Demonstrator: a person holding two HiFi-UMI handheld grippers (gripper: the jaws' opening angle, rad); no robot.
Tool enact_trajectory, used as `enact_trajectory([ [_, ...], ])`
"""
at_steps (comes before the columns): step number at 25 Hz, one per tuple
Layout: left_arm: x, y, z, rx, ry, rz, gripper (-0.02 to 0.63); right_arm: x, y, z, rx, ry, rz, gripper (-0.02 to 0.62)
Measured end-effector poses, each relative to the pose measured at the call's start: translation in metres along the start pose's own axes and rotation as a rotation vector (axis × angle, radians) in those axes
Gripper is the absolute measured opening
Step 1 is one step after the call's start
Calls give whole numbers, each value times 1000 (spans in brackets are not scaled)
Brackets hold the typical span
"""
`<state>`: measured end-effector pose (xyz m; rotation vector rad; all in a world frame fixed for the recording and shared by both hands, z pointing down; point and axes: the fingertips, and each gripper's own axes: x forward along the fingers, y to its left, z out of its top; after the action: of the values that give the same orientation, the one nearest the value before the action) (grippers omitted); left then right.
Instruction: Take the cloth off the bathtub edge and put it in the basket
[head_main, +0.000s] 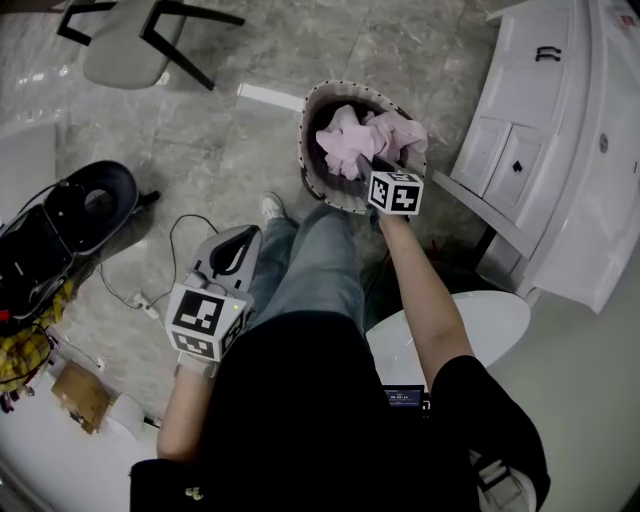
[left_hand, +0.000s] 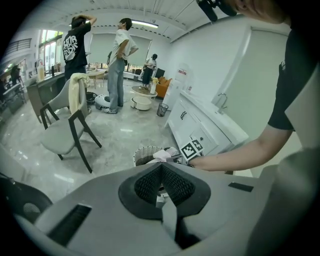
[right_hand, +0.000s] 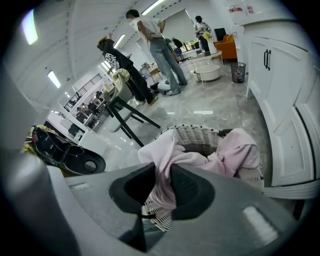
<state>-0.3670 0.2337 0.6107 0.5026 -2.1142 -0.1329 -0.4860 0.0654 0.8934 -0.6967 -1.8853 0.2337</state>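
The right claw (right_hand: 161, 175) grasps the pink cloth (right_hand: 235, 150). The cloth spreads ahead of this claw into the woven basket (right_hand: 195, 132) just below it. The left claw (left_hand: 161, 172) is clenched on nothing, well apart from the basket.

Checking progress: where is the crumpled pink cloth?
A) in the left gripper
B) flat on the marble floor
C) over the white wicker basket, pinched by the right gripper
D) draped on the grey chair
C: the pink cloth bunches over the white wicker basket, a fold clamped in the right gripper.
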Motion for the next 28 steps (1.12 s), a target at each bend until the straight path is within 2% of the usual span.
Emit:
enact_trajectory([
  [8, 10, 12, -31, -55, 55, 11, 14, 59, -31, -43, 21, 158, -55, 101],
  [13, 12, 18, -41, -63, 67, 8, 14, 82, -43, -67, 17, 277, -66, 156],
  [17, 13, 16, -41, -66, 65, 13, 14, 81, -44, -64, 23, 284, -62, 190],
  [28, 1, 9, -33, -49, 29, 12, 14, 57, -14, -54, -79, 268, -41, 192],
])
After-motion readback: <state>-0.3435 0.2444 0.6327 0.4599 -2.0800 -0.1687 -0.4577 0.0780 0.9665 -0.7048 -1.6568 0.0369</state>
